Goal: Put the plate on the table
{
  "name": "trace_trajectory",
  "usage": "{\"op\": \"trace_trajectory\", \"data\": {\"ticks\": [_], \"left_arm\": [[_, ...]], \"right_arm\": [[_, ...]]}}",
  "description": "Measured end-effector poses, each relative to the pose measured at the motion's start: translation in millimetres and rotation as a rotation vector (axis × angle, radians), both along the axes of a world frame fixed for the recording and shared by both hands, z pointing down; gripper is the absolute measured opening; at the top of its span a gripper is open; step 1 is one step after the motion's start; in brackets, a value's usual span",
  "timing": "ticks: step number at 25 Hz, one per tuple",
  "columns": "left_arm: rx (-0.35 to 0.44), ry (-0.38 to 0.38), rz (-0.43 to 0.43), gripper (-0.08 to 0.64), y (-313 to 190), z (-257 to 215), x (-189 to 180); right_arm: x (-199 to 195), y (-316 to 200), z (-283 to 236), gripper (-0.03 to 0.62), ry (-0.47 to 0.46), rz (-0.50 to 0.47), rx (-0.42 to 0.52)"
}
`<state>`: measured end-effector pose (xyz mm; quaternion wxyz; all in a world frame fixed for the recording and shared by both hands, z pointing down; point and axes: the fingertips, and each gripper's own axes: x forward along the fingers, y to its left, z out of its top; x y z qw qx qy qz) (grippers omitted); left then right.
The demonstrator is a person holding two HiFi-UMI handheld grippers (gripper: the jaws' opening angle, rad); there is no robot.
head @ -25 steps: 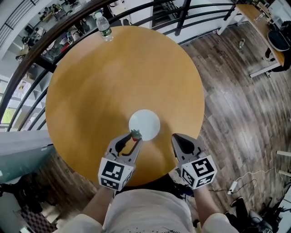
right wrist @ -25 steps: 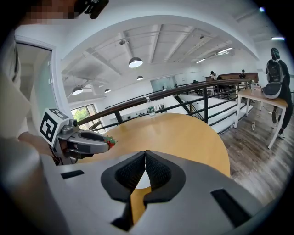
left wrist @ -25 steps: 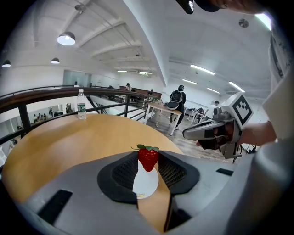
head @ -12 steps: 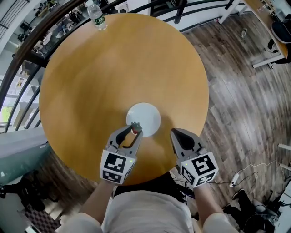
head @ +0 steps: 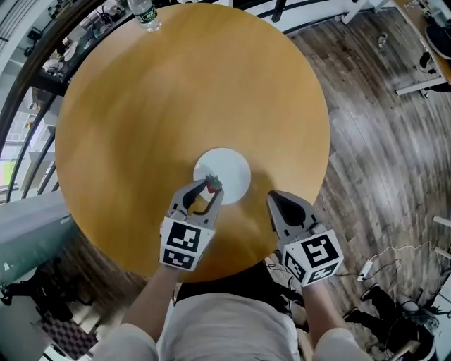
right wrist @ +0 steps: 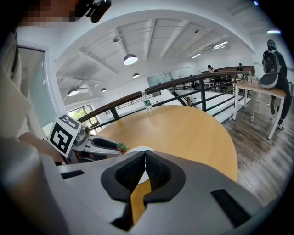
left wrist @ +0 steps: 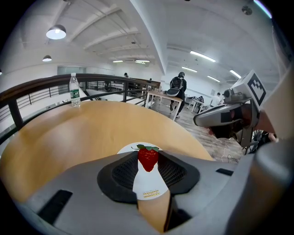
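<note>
small round white plate (head: 230, 169), level, near the front edge of round wooden table (head: 155, 99)

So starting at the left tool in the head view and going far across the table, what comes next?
The left tool → strawberry in its tips → plate → bare table → water bottle at the far edge.

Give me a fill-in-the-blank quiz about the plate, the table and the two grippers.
The left gripper holds the plate by its ____.
The plate is ____ in colour.
The right gripper has its fingers ____, with nothing between them.
The table top is ____ in shape.
Missing words: rim; white; shut; round.
</note>
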<state>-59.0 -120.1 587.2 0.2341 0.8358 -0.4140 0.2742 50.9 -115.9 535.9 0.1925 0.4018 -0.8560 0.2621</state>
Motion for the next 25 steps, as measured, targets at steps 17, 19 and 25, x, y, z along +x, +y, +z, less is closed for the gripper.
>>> {"op": "trace_trajectory", "data": {"ticks": [17, 19, 25], "left_arm": [[-0.034, -0.143, 0.100, 0.149, -8.4, 53.5, 12.5], [-0.035, -0.160, 0.115, 0.149, -8.2, 56.4, 14.2], [-0.052, -0.175, 0.121, 0.149, -7.2, 67.3, 14.4]], "right_arm": [[15.5, 3.1, 15.8, 0.025, -0.006, 0.034, -0.029], [16.0, 3.8, 16.0, 0.025, -0.006, 0.035, -0.033], [13.5, 8.3, 20.1, 0.025, -0.009, 0.035, -0.042]]}}
